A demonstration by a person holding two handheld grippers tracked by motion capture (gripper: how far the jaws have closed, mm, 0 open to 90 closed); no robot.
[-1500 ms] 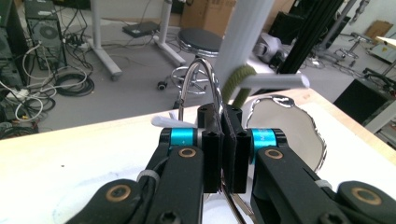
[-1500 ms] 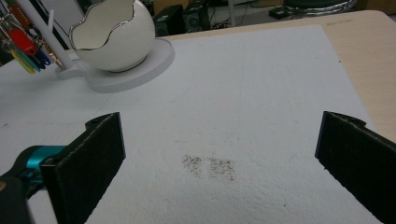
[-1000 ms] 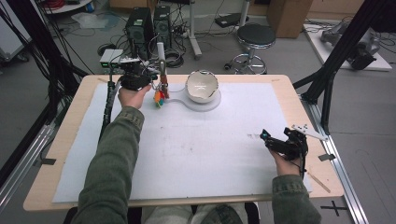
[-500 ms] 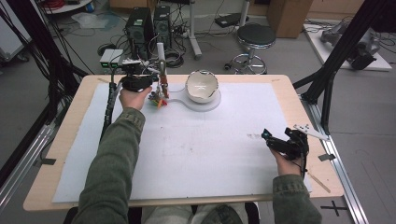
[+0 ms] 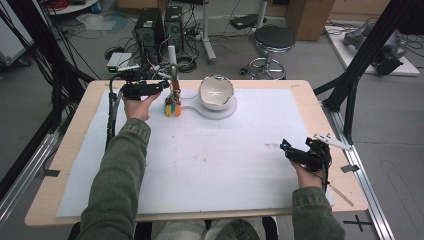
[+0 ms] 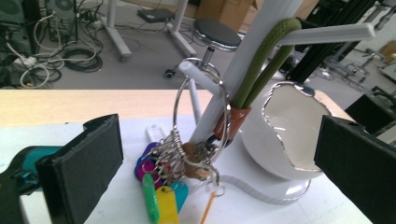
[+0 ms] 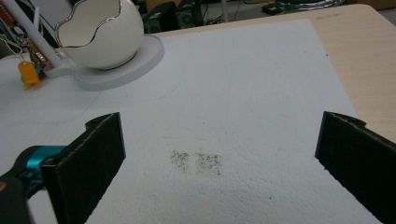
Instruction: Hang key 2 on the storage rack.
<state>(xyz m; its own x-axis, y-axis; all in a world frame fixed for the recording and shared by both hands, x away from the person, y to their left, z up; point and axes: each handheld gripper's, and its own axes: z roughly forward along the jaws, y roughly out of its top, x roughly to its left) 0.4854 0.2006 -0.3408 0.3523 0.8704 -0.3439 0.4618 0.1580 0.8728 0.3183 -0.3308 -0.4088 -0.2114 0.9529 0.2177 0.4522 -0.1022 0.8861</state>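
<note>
Your left gripper (image 5: 165,86) sits at the far left part of the table, its black jaws spread wide and holding nothing. Just ahead of them, in the left gripper view, a large metal key ring (image 6: 201,116) hangs on a peg of the white branched stand (image 6: 243,65), carrying a bunch of coloured plastic key tags (image 6: 159,189) in purple, green, yellow, blue and orange that rest on the white foam mat (image 5: 225,155). An olive-green cord loop (image 6: 266,56) hangs on the same stand. To the right of the stand, on its round white base, stands the white egg-shaped ceramic bowl with a silver wavy rim (image 5: 216,93).

Your right gripper (image 5: 295,151) rests low at the near right part of the mat, well apart from the stand. Its jaws are also wide apart and empty, with a grey smudge (image 7: 196,162) on the mat between them.
</note>
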